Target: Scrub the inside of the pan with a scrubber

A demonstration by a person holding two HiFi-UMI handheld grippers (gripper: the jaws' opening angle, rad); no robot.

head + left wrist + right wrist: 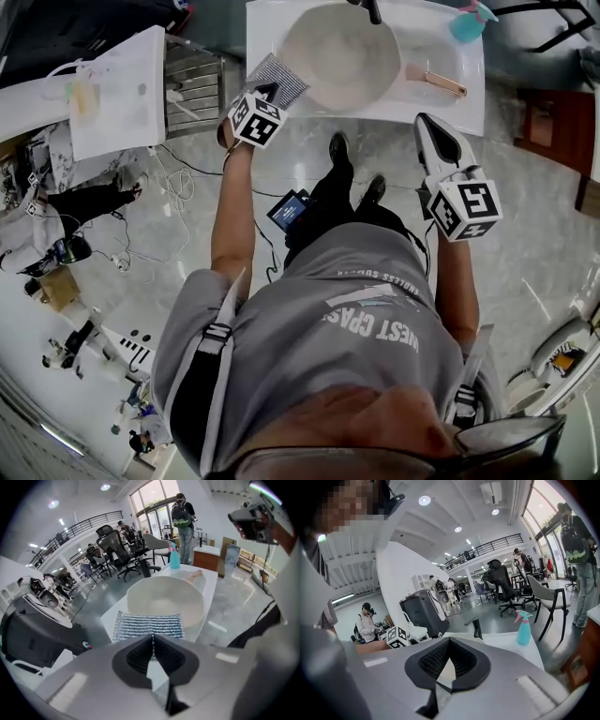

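Silvery mesh filled the left claw (151, 641): its jaws were pressed together on the near edge of the scrubber (149, 625), which fanned out flat ahead of them. Just beyond the scrubber's far edge sat the cream pan (164, 603), upright on the white worktop (267, 26), its open bowl straight ahead of the claw. Seen from the head view, the scrubber sat at the pan's near-left rim, apparently not yet down inside. The pan's handle (437, 82) ran out to the right, toward the right claw (437, 131), which was closed on nothing and hung off the worktop's near edge. The left claw was clearly nearer, so a short push forward and down would probably bring the mesh onto the pan's floor.
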